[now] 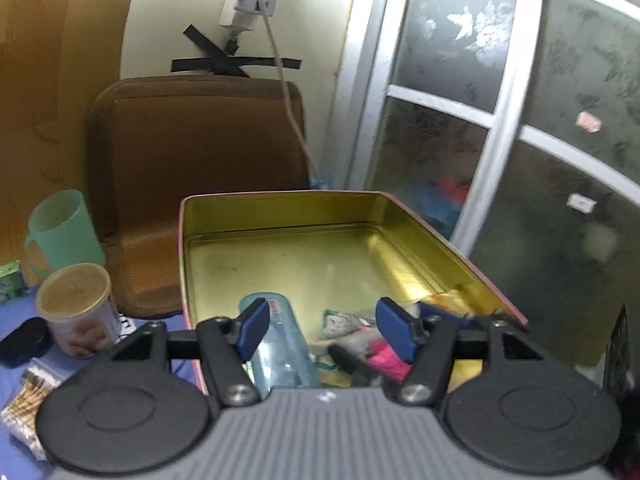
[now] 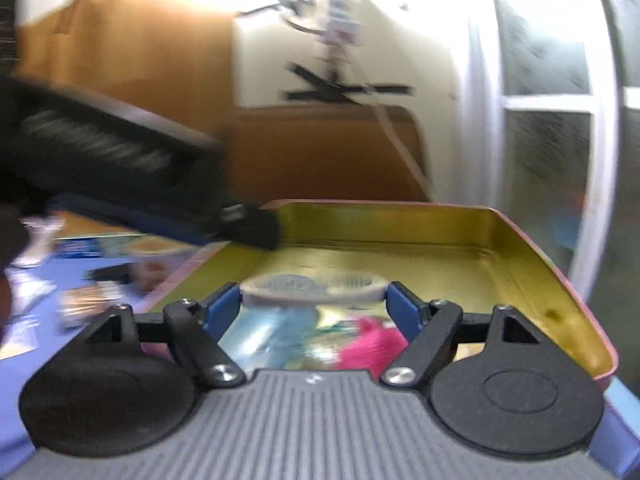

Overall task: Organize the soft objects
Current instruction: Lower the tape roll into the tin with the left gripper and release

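L gripper (image 1: 322, 326) is spread w/ nothing between its fingers, hanging over the near end of the gold tin (image 1: 304, 264); a clear tube (image 1: 280, 344) lies under its 9 o'clock finger and a pink soft item (image 1: 390, 360) under its 3 o'clock finger, both inside the tin at 6 o'clock. R gripper (image 2: 314, 304) is pinching a whitish roll (image 2: 316, 289) just above the tin (image 2: 520, 264), w/ the pink item (image 2: 368, 346) right below at 5 o'clock. On the blue surface (image 1: 16, 452) at 9 o'clock of the tin: a can (image 1: 76, 308), a green mug (image 1: 64, 232).
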`<state>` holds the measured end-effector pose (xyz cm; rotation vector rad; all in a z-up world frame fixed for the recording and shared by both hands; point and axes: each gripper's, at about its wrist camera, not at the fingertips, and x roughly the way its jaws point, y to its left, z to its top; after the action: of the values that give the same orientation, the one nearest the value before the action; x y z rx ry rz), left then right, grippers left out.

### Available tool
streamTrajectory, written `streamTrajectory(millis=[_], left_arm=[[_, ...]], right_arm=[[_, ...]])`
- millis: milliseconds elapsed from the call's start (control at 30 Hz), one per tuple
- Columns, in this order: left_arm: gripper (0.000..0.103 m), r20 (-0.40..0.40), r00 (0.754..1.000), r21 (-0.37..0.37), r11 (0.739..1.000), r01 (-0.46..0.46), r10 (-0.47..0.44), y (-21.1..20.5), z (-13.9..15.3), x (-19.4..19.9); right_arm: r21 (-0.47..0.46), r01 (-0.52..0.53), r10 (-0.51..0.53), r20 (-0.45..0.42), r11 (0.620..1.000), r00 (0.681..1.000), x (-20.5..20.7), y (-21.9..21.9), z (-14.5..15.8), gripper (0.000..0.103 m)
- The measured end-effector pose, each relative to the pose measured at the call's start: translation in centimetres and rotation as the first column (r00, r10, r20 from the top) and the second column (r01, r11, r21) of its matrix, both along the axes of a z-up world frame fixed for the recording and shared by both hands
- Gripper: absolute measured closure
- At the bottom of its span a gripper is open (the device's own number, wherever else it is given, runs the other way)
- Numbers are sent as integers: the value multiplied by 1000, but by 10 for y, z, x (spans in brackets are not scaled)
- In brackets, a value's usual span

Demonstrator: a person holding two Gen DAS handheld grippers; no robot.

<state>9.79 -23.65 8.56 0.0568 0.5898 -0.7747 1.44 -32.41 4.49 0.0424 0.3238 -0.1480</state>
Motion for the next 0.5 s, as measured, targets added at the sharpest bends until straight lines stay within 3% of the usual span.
streamTrajectory(millis=[200, 400, 467, 500], left_arm=[[37, -20, 999, -62, 998, -27, 26, 45, -7, -12], [35, -40, 987, -66, 985, -160, 158, 134, -28, -27], [35, -51, 970, -45, 970, -240, 238, 167, -39, -28], [35, -58, 958, -35, 959, -282, 280, 185, -44, -28]], right_arm=[[36, 94, -93, -21, 995, 995, 2, -21, -13, 12], [65, 87, -92, 80, 994, 993, -19, -17, -7, 13], [52, 56, -62, 123, 997, 990, -21, -8, 1, 23], [41, 26, -32, 143, 999, 989, -22, 1, 7, 34]])
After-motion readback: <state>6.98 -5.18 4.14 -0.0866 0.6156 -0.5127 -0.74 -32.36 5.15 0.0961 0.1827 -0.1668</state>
